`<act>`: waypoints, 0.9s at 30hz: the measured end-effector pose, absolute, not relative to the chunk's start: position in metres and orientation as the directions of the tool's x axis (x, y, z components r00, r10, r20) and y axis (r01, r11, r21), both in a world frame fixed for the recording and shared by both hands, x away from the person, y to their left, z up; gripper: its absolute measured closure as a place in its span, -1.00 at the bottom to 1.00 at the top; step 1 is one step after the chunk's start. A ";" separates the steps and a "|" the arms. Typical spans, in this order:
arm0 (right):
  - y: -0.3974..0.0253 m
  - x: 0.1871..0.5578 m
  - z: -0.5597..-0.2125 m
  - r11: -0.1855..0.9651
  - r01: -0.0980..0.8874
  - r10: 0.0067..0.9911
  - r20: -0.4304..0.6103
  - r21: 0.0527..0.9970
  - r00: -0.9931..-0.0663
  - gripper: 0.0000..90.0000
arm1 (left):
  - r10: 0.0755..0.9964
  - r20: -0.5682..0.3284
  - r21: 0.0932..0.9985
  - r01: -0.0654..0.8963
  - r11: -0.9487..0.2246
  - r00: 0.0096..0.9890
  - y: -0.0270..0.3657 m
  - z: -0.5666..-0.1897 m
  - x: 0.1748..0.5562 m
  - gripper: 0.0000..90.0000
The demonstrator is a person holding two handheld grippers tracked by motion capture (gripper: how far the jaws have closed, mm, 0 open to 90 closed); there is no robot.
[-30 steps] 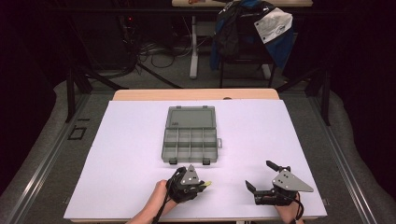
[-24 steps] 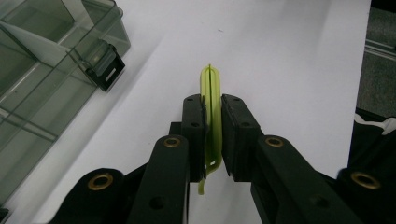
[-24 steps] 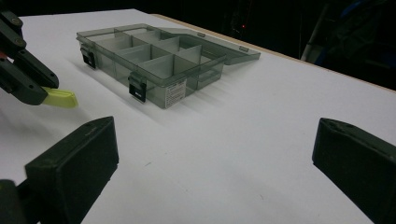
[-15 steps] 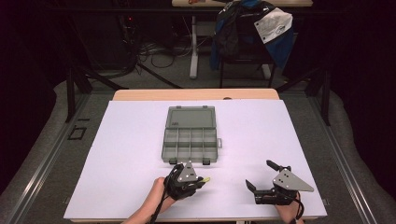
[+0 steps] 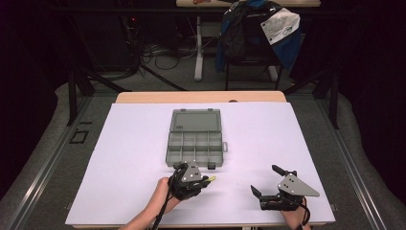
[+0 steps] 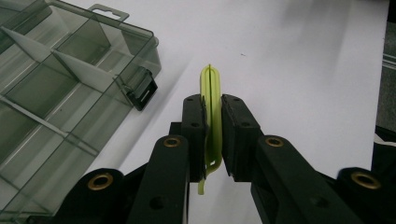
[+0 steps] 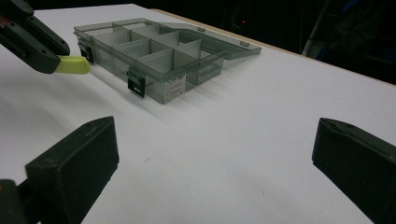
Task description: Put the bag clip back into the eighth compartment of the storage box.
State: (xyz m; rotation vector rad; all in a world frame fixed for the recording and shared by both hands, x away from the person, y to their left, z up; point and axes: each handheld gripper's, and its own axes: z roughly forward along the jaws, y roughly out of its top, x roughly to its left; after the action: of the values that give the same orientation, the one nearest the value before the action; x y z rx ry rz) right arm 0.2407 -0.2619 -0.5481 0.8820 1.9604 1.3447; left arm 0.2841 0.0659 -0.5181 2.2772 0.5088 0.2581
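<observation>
Closest to the person, the right gripper (image 5: 268,183) sits low over the white surface (image 5: 119,158), well to the right of the organiser box and nearer the front edge than the box is. Its jaws are spread wide with nothing between them; in the right gripper view the two black pads stand far apart over bare white surface.

A little to its left, the left gripper (image 5: 207,179) is held by a hand (image 5: 160,192) just in front of the organiser box's near right corner. Its jaws are closed tight on a thin yellow-green plastic clip (image 6: 212,112), pinched edge-on between the pads so that its rounded tip sticks out past them; a small tail of it hangs below the pads. In the right gripper view that same clip (image 7: 73,65) shows as a flat yellow-green tab poking out towards the box's front latch.

Beyond the grippers lies the grey translucent organiser box (image 5: 195,146), open, its compartments divided by pale partitions, its lid (image 5: 197,120) folded flat on the surface behind it. Two dark latches hang on its near wall; one latch (image 6: 141,89) is just beside the clip's tip.

Past the surface's far edge, a chair draped with blue clothing (image 5: 253,33) stands on the floor.
</observation>
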 end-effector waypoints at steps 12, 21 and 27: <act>-0.264 0.239 -0.546 0.257 0.194 0.792 -0.091 0.947 -0.604 -1.00 | 0.451 0.027 0.738 0.286 -0.610 0.892 0.065 -0.514 0.289 0.78; -0.260 0.240 -0.548 0.271 0.197 0.790 -0.100 0.942 -0.605 -1.00 | 0.446 0.021 0.750 0.281 -0.599 0.895 0.064 -0.512 0.291 0.78; -0.260 0.240 -0.548 0.276 0.203 0.788 -0.100 0.939 -0.608 -1.00 | 0.451 0.021 0.756 0.281 -0.591 0.892 0.063 -0.512 0.294 0.78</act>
State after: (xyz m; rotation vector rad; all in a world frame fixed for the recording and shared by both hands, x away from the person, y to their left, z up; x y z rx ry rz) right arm 0.2401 -0.2605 -0.5481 0.8879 1.9819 1.3349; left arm 0.2940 0.0631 -0.5120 2.2381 0.5217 0.2669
